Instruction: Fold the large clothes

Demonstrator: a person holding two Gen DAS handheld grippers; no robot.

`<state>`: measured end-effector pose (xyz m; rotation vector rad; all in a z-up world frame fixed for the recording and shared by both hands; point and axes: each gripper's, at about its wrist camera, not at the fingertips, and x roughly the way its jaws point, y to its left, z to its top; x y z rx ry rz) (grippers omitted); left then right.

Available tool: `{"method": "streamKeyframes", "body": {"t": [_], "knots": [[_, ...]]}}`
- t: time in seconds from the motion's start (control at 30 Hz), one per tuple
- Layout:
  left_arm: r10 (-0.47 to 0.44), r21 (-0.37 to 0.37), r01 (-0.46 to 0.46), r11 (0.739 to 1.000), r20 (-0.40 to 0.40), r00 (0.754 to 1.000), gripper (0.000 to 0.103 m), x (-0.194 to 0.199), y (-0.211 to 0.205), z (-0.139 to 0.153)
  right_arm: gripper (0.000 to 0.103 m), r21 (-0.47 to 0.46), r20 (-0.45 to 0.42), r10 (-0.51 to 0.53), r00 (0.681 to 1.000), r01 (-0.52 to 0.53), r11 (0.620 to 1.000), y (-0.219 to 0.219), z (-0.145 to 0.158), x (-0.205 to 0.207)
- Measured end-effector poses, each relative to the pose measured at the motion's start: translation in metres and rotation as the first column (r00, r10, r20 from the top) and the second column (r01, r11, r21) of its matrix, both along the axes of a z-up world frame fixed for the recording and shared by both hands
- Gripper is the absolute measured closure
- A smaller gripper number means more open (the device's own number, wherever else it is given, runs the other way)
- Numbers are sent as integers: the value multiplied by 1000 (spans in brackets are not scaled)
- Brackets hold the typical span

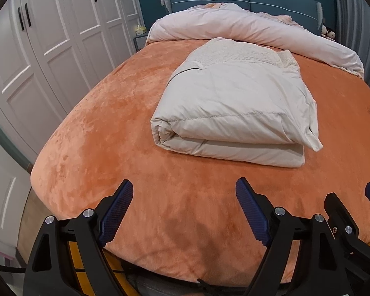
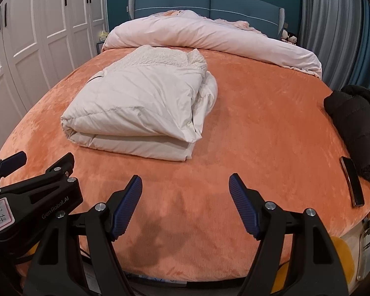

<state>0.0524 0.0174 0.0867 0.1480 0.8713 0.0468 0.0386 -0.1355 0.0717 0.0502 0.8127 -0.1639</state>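
A cream padded coat [image 1: 236,108] lies folded into a thick rectangle on the orange bed cover [image 1: 106,128], its fleecy lining showing at the far end. In the right wrist view the same coat [image 2: 140,108] sits left of centre. My left gripper [image 1: 185,185] hovers over the bed's near edge, well short of the coat, jaws wide apart with nothing between them. My right gripper [image 2: 185,180] stands beside it, also open and empty. Each gripper shows at the edge of the other's view.
A pale pink duvet [image 2: 209,37] is bunched along the blue headboard [image 2: 209,2]. A black puffy jacket [image 2: 355,123] and a dark phone [image 2: 352,182] lie at the bed's right edge. White wardrobe doors [image 1: 49,37] line the left; grey curtains [image 2: 333,19] hang right.
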Motion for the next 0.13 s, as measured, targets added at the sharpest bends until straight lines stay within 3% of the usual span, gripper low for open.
{"method": "streamKeyframes", "body": {"t": [0.13], "knots": [[10, -11, -10, 1000, -4, 1000, 22, 6, 1, 2, 33, -2, 7, -11, 1000, 11, 1000, -1, 3, 5]]}}
